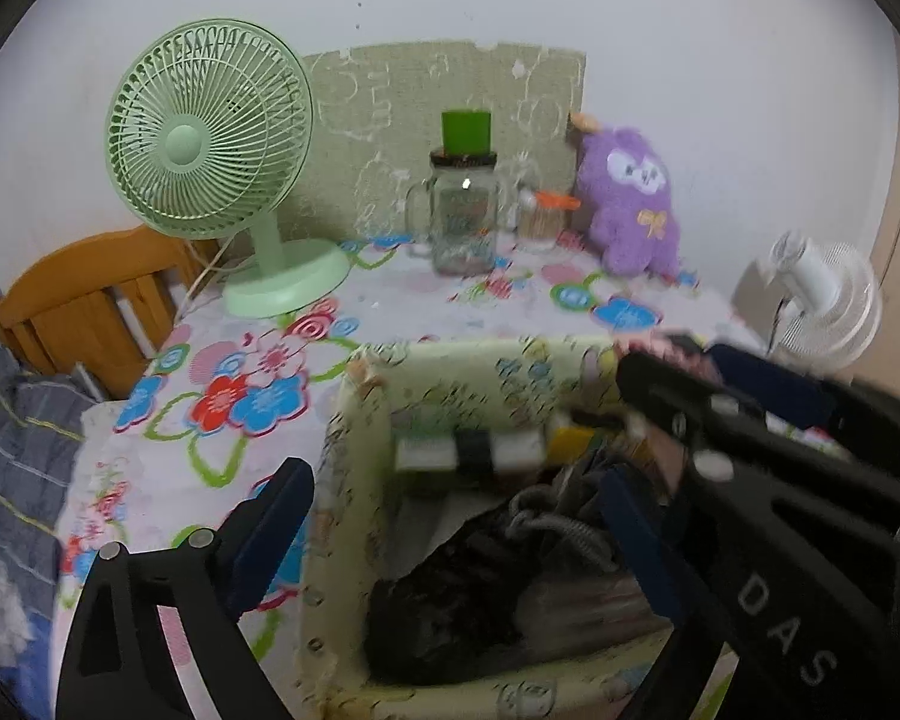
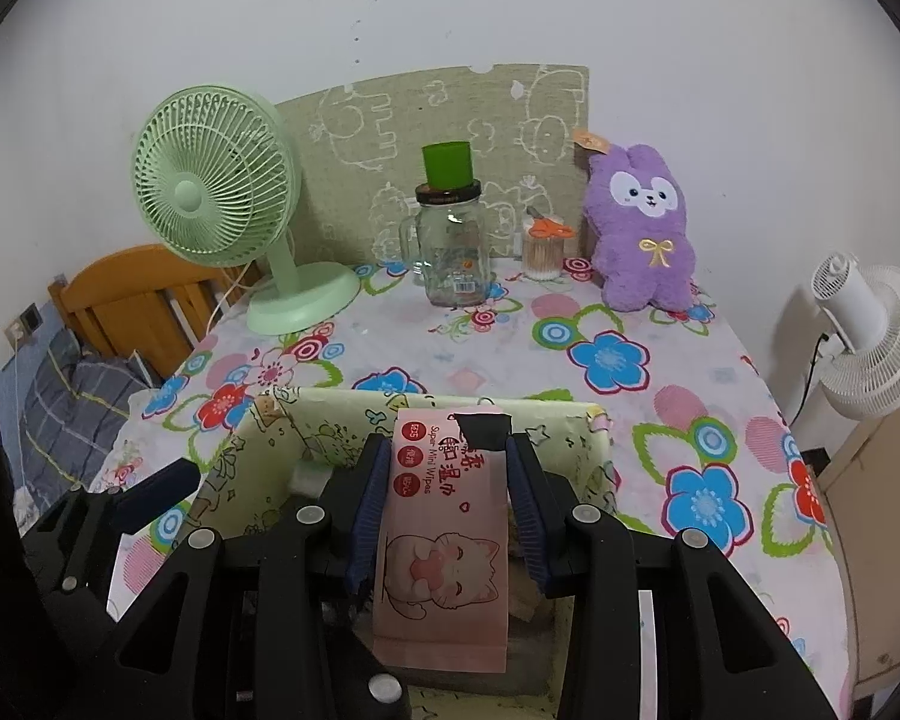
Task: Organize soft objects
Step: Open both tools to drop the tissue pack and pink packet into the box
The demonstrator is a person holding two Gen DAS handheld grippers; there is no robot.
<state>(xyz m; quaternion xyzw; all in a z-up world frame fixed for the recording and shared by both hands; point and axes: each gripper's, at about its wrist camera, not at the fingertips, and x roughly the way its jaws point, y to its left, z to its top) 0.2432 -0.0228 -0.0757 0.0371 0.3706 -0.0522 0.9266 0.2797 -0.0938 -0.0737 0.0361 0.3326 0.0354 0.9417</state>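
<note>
At the table's near edge stands a pale yellow fabric bin (image 2: 576,450), and over it the right gripper (image 2: 447,504) pinches a pink pack of wet wipes (image 2: 444,540) between its blue pads. The left gripper (image 1: 450,516) gapes wide with nothing between its fingers, above dark soft things (image 1: 450,600) already inside the bin. A purple plush (image 2: 642,240) sits at the table's far right corner

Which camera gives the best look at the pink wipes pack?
The right wrist view: the pink wipes pack fills the centre, clamped in the right tongs, print readable. The left wrist view shows only a blurred pink edge.
</note>
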